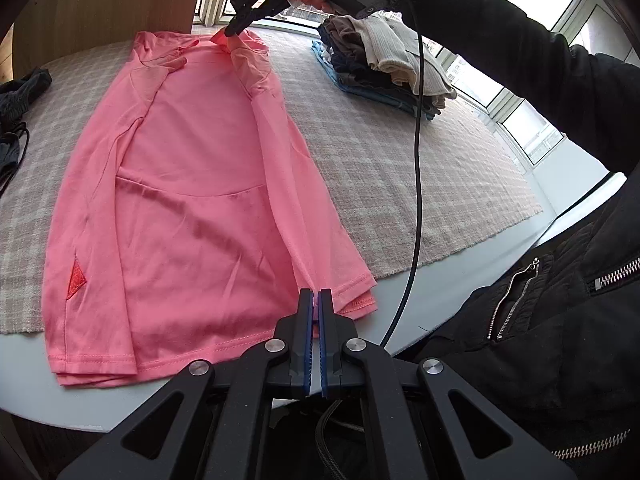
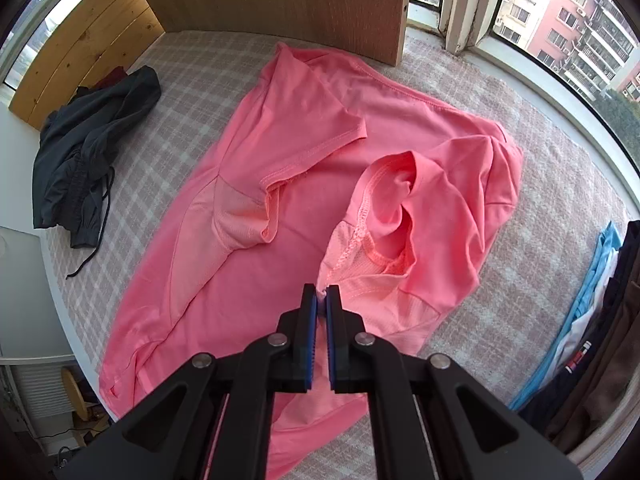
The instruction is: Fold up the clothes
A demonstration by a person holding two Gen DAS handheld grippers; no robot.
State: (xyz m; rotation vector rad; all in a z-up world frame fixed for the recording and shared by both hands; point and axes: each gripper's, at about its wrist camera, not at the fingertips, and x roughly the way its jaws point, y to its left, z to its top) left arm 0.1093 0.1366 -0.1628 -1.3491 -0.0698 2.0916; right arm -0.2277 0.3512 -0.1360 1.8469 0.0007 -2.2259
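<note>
Left wrist view: my left gripper [image 1: 319,294] is clamped tight on the hem-side edge of the pink shirt [image 1: 192,184], which lies flat on the checked cloth [image 1: 400,152]; folded stack [image 1: 384,60] far right, black cable [image 1: 416,160] hanging across. Right wrist view: my right gripper [image 2: 321,294] is pinched closed on the shirt's fabric by the armpit seam; dark garment [image 2: 92,152] heaped left, stack at right edge.
</note>
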